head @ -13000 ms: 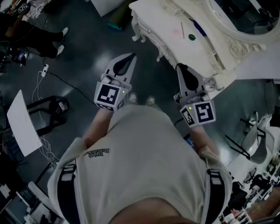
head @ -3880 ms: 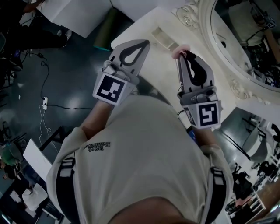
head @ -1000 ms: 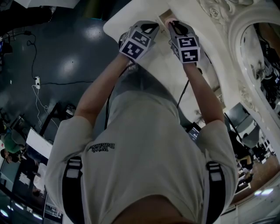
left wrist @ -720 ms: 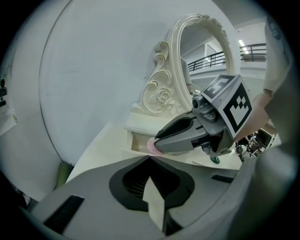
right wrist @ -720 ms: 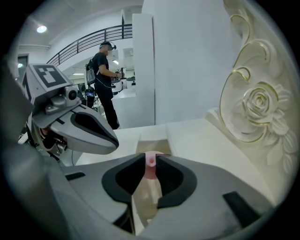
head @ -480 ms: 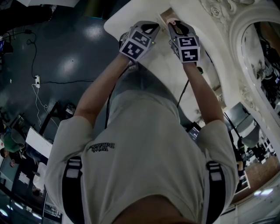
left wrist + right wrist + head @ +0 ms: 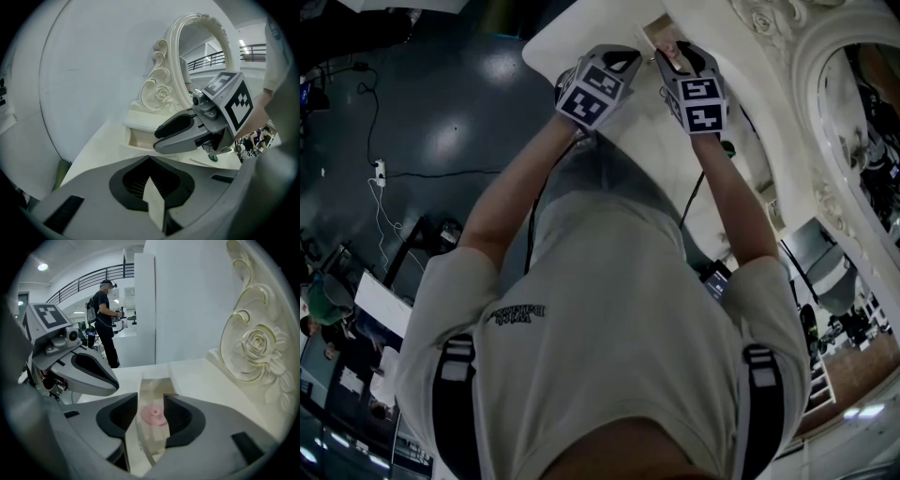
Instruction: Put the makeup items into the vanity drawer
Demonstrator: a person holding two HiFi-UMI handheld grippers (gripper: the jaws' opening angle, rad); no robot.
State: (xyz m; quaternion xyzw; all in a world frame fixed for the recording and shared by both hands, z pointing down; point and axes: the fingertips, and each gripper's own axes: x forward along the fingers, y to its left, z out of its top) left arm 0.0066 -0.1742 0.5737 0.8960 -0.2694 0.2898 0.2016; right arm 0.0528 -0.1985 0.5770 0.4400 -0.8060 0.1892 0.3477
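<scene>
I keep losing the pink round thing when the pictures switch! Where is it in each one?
Head view: the pink round thing peeks out near the top, at the tip of the right claw, whose jaws have just been opening.
Left gripper view: not in it.
Right gripper view: low centre, lying in the drawer between the open jaws.
Shared landmark: the open drawer.

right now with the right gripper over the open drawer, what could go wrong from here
1. The jaws of the right gripper have just been opening, and the pink puff sits between them in the open drawer; pulling out crooked might catch it and drag it out.
2. The spread jaws hang close to the narrow drawer's walls, so a sideways move may knock them.
3. A green item lies on the vanity top beside that arm; it could get swept off.
</scene>
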